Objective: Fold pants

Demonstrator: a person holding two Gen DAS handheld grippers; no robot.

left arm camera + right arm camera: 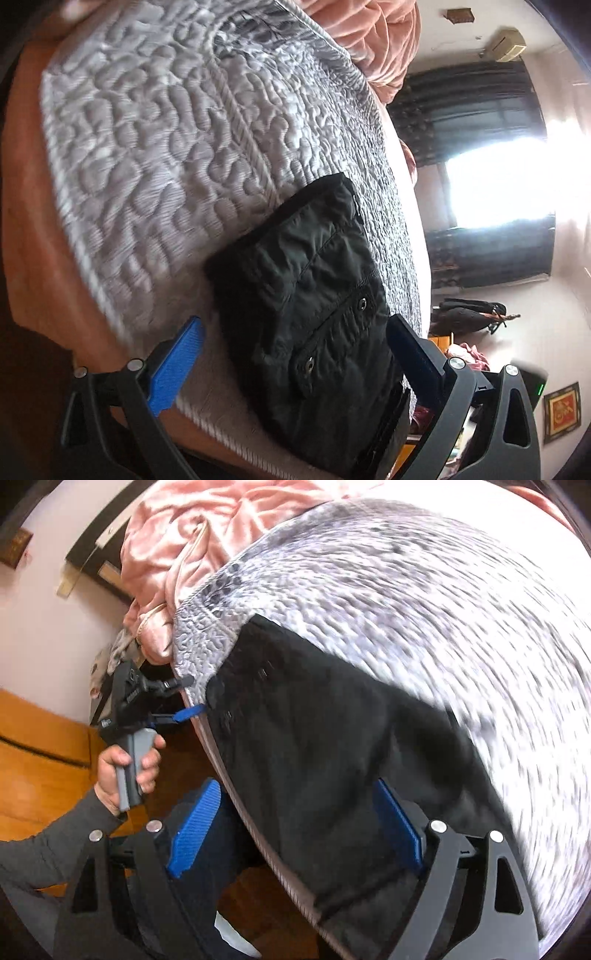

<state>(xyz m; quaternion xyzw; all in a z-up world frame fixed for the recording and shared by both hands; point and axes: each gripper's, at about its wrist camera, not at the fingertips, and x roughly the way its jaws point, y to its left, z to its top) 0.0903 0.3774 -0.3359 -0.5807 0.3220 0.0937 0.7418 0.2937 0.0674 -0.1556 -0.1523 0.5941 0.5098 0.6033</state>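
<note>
The black pants point(306, 295) lie folded into a compact bundle on the grey quilted bedspread point(147, 155), close to the bed's near edge, with 2 metal snaps showing on the upper layer. The left gripper point(291, 365) has its 2 blue-padded fingers point(177, 365) spread wide on either side of the bundle, pinching nothing. In the right wrist view the pants point(332, 738) reach the edge of the bedspread point(443, 609), and the right gripper point(295, 834) is likewise spread, its pads point(195, 830) flanking the cloth without closing on it. A pink blanket point(207, 546) is heaped at the bed's far corner. The left hand point(125, 768) grips its tool's handle beside the bed edge.
</note>
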